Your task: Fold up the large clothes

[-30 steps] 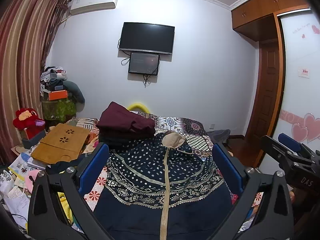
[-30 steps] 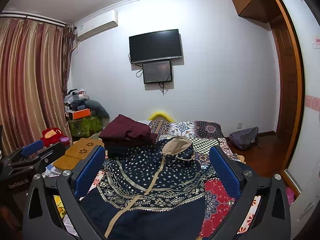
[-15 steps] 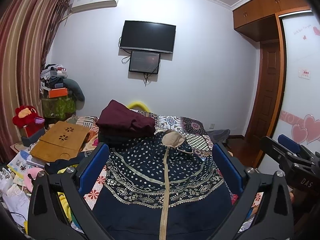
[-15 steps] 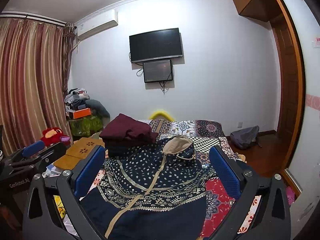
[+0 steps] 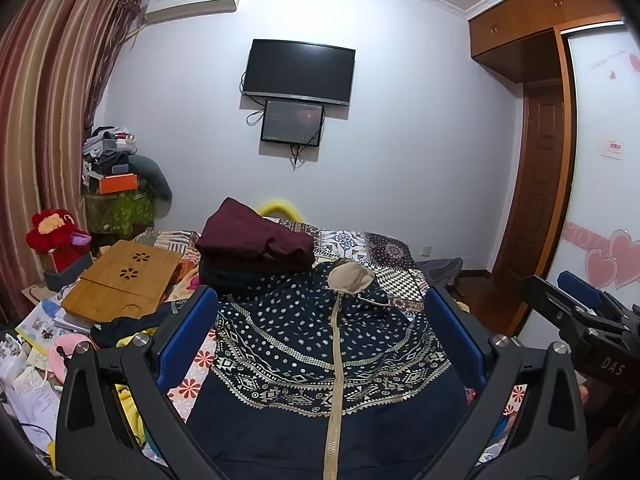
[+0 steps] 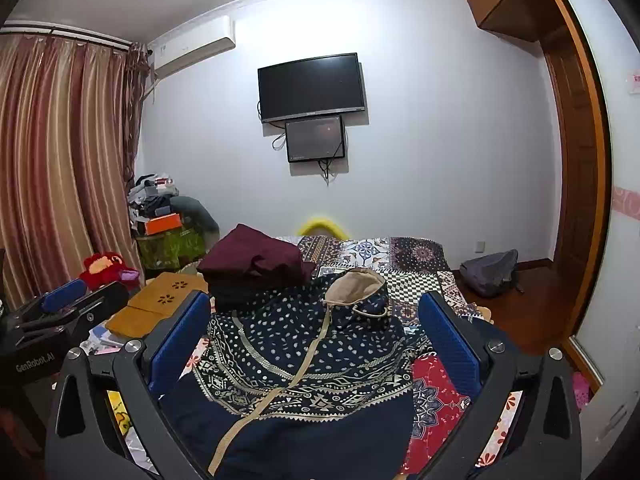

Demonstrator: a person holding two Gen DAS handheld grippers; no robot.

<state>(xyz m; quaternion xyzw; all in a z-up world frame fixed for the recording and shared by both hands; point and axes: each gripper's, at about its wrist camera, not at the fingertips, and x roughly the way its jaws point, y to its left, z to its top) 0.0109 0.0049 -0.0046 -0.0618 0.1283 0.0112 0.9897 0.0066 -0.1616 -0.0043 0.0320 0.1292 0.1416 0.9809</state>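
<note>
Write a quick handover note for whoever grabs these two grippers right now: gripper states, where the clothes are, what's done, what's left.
Left hand-held gripper: open, holding nothing, above the bed.
Right hand-held gripper: open, holding nothing, alongside it.
Navy patterned hooded jacket: spread flat on the patchwork bedspread, zipper closed, hood at the far end. Not folded yet.
Maroon garment: already folded, on a dark stack beyond the jacket, left side.
Left to do: fold the jacket, probably sleeves and sides in first.

navy jacket (image 5: pixel 320 344) hem cut off by bottom edge.
</note>
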